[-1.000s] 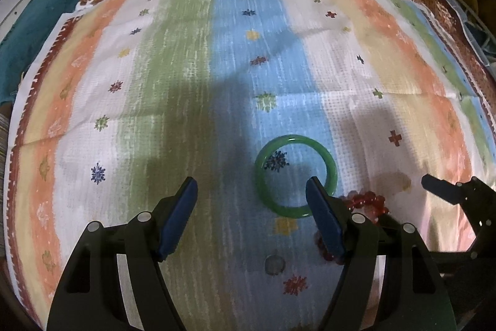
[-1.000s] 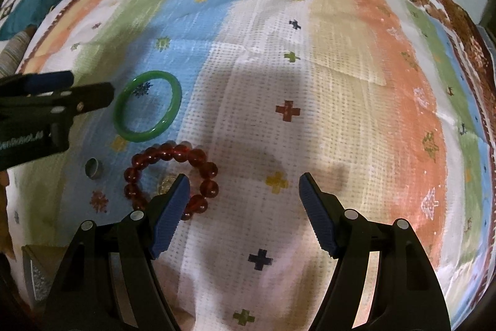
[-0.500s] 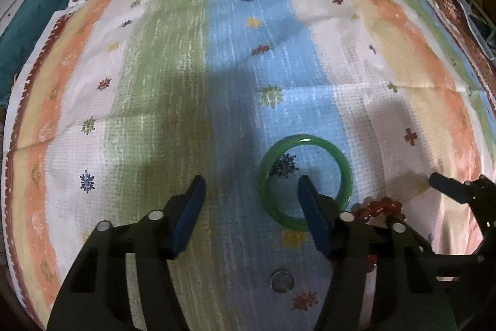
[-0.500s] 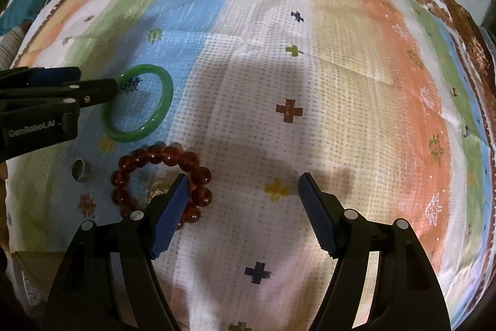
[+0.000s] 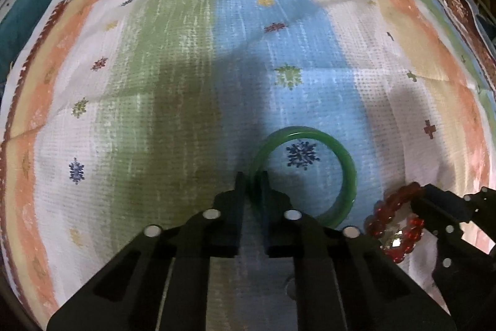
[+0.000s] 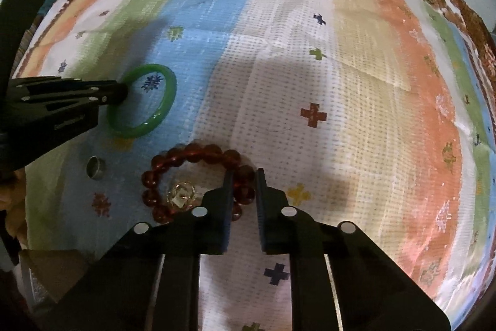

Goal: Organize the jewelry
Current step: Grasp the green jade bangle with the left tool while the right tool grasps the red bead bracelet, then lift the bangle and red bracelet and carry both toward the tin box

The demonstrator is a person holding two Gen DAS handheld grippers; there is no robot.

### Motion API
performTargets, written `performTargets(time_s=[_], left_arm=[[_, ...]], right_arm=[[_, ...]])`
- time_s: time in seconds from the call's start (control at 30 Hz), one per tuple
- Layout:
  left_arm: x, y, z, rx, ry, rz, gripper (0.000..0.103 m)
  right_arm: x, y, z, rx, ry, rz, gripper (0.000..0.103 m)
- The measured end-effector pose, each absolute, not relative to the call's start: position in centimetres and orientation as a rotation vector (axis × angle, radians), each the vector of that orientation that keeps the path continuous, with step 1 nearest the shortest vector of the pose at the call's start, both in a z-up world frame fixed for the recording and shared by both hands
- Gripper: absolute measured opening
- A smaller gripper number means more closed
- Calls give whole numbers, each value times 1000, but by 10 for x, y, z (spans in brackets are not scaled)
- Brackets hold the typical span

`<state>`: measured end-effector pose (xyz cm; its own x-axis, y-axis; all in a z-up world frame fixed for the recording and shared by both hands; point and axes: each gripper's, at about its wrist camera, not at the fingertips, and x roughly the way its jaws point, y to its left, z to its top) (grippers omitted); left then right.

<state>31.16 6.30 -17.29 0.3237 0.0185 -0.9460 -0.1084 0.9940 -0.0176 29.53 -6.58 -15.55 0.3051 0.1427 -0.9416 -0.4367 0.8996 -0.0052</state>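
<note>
The green bangle (image 5: 310, 172) is lying flat on the blue stripe of the striped cloth (image 5: 155, 82), and the left gripper (image 5: 251, 180) is pinching its near-left rim, its jaws having just been closing onto it. Just beside it, the red bead bracelet (image 6: 192, 179) is lying on the cloth, and the right gripper (image 6: 243, 176) is pinching its right side after closing. A small metal ring (image 6: 95, 167) is sitting near both.
</note>
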Motion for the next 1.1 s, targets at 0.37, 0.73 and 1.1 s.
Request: performTargets(time_s=[0.37,0.73,1.1], left_arm=[[304,65,-150,-112,1216,86,7],[289,58,-126,-129,1170,48,9],[275,50,-109,-114,1141,33,9]], right_arm=[[289,-65,-130,-249,1153,410,14],[273,-62,-106,-232,1112,428,14],[263,-65,-93,-208,1093,433,14]])
